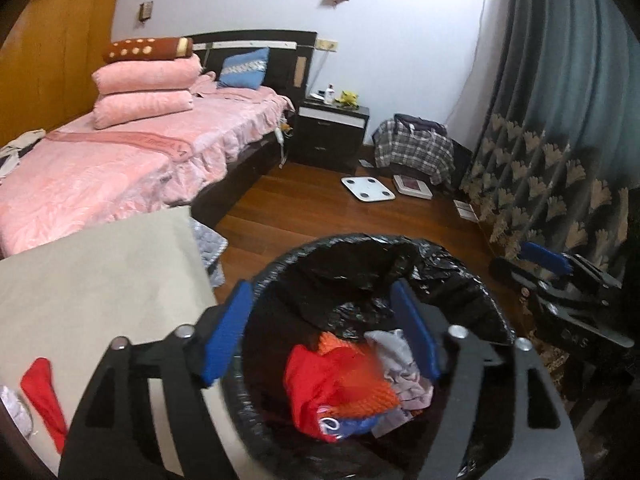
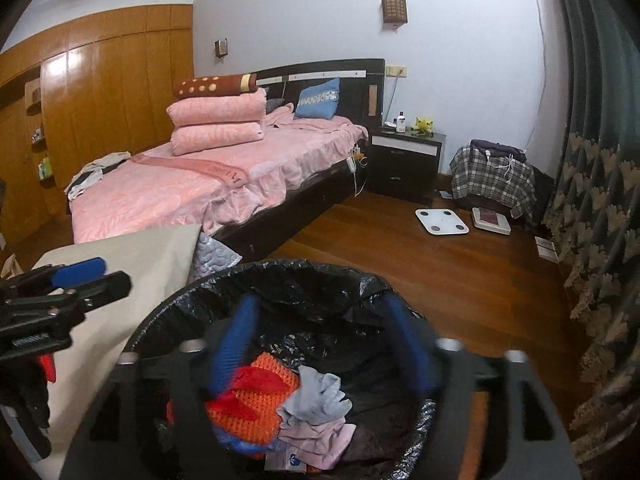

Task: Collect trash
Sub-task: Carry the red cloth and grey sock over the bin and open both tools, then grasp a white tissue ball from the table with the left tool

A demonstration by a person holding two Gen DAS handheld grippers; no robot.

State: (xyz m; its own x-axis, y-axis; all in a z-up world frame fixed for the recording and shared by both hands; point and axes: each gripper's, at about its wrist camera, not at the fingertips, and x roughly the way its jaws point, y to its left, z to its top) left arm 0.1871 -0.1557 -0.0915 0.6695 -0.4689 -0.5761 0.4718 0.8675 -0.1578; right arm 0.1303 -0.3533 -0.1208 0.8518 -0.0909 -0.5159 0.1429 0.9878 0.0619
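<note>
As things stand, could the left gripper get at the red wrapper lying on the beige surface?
Probably yes: the left gripper is open over the bin, and the red wrapper lies uncovered just to its left.

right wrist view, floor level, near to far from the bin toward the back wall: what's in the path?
Trash bin → white scale → nightstand

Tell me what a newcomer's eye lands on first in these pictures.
First, the black-lined trash bin in the foreground, holding red and orange wrappers and crumpled tissue, with both open blue-padded tongs, left and right, poised over it. Behind it to the left, the pink bed with stacked folded blankets stands out.
</note>
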